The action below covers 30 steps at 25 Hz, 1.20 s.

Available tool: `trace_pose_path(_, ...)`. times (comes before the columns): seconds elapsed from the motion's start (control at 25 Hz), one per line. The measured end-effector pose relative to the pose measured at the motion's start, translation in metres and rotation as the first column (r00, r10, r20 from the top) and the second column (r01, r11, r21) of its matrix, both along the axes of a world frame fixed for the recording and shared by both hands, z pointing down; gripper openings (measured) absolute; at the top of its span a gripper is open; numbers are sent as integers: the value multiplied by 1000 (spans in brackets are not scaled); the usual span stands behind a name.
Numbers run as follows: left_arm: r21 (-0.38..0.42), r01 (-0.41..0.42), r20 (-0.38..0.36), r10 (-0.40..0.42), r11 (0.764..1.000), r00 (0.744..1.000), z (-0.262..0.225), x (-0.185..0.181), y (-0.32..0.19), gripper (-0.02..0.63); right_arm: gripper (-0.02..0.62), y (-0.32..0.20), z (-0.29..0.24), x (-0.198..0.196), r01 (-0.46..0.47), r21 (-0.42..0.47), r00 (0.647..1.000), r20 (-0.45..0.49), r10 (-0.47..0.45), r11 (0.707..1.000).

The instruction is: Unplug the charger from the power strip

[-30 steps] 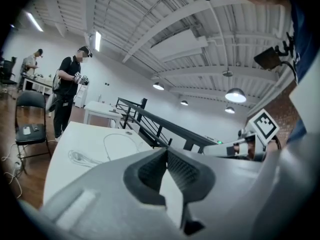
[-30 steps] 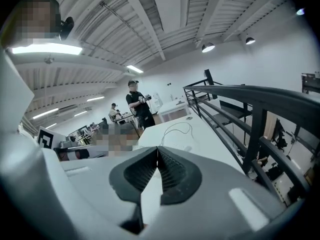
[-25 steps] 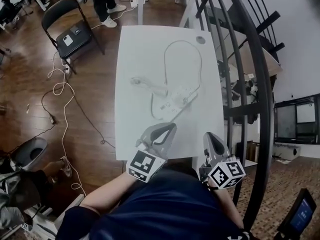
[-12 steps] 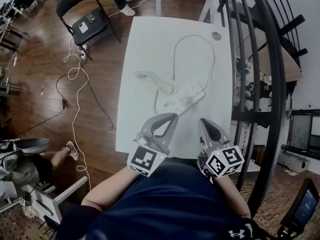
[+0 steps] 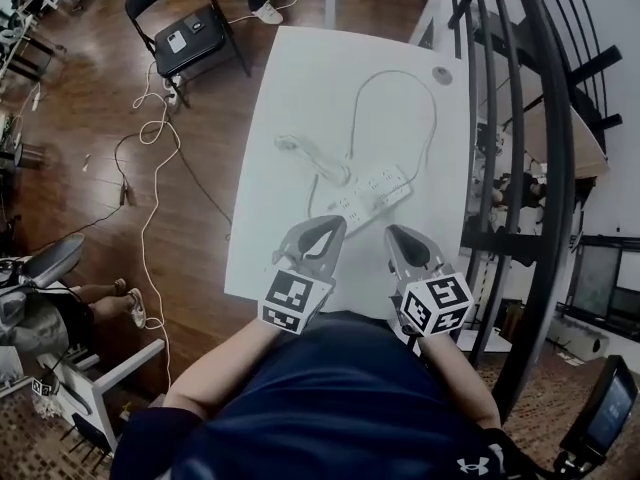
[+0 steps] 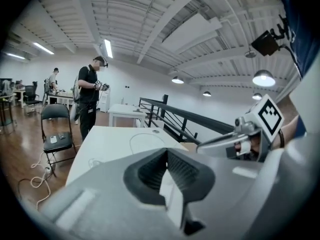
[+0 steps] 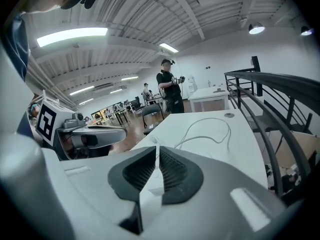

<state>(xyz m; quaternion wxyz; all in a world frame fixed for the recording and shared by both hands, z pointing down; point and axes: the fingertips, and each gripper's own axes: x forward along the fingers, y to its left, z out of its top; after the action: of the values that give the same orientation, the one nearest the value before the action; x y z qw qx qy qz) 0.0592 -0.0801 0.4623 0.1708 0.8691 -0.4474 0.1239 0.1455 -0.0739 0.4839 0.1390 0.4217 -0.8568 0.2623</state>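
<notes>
A white power strip (image 5: 368, 196) lies at an angle in the middle of the white table (image 5: 290, 88). A white charger (image 5: 338, 175) sits at its left end, and its thin lead runs left to a small plug end (image 5: 285, 143). The strip's cord (image 5: 400, 78) loops toward the far edge. My left gripper (image 5: 325, 230) hovers just short of the strip, shut and empty. My right gripper (image 5: 400, 238) is beside it. Its jaws are starting to open, with only a hairline gap showing and nothing between them. Both gripper views (image 6: 166, 151) (image 7: 157, 151) show the jaws together; their bodies hide the strip.
A black folding chair (image 5: 190, 33) stands left of the table, with loose cables (image 5: 150, 168) on the wood floor. A black stair railing (image 5: 520, 168) runs along the table's right side. A person (image 7: 170, 91) stands beyond the far end. A grommet (image 5: 441, 73) marks the far corner.
Both grippers have moved forward and down toward the power strip and drawn closer together. The head view has shifted, so the table now sits more central.
</notes>
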Motion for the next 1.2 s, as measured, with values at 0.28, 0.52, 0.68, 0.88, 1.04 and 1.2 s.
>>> trace_pose_path(0.28, -75, 24, 0, -24, 997, 1000, 29, -7, -8, 119, 234, -7, 25, -6, -5, -84, 997, -82, -2, 996)
trace_pose_path(0.52, -105, -26, 46, 31, 994, 998, 61, -7, -16, 181, 242, -24, 58, -10, 8, -96, 982, -188, -26, 995)
trace_pose_path(0.68, -127, -75, 118, 90, 989, 989, 90, -4, -19, 192, 241, -35, 80, -17, 28, -91, 959, -279, -53, 995)
trace_pose_path(0.88, -171, -122, 170, 151, 978, 974, 125, 2, -16, 192, 222, -42, 104, -30, 56, -86, 924, -372, -84, 995)
trace_pose_path(1.04, -184, -142, 205, 179, 973, 962, 144, 9, -17, 192, 222, -46, 121, -33, 81, -106, 893, -433, -120, 991)
trace_pose_path(1.2, -204, -195, 249, 243, 959, 937, 162, 18, -18, 192, 216, -49, 138, -33, 100, -128, 865, -478, -150, 987)
